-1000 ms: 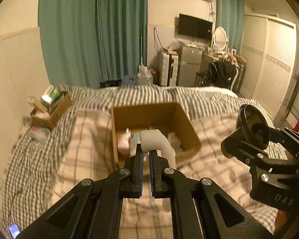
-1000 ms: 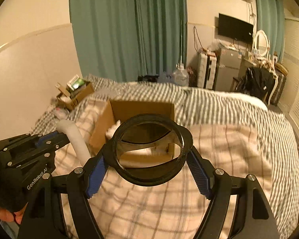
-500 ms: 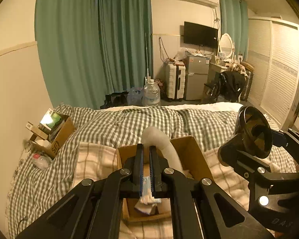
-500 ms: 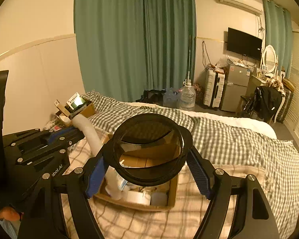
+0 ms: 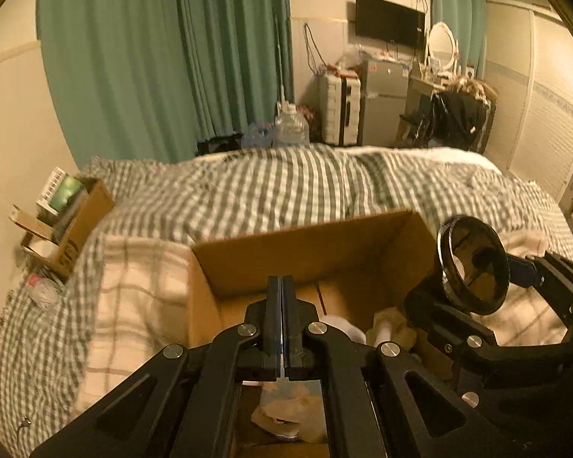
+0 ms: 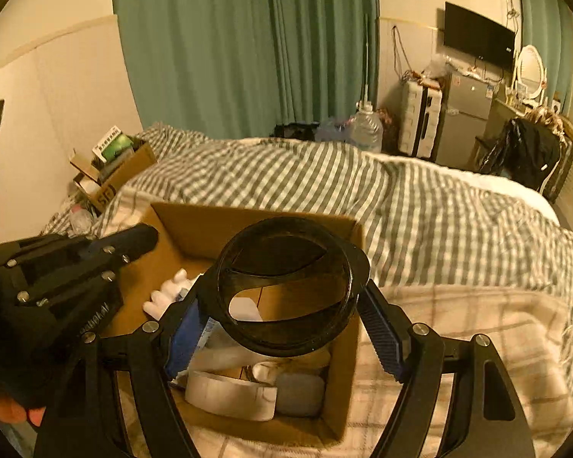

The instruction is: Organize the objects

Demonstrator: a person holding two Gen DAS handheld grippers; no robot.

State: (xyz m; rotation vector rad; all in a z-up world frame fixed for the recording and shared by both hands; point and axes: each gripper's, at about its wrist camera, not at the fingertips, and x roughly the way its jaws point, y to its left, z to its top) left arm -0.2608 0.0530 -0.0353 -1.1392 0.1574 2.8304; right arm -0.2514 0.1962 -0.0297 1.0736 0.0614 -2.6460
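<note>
2 cardboard boxes (image 6: 195, 225) (image 6: 122, 175), 1 black ring (image 6: 286, 290), 2 grippers (image 5: 282, 320) (image 6: 282, 328), 1 water jug (image 6: 366, 128), 1 TV (image 6: 477, 44).

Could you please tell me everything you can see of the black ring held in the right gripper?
The black ring is a wide, glossy circular band, apparently plastic, open through its middle, with a curved inner ledge. The right gripper clamps it on opposite sides with its blue-padded fingers. It is tilted and held in the air above the open cardboard box on the bed, touching only the pads.
</note>
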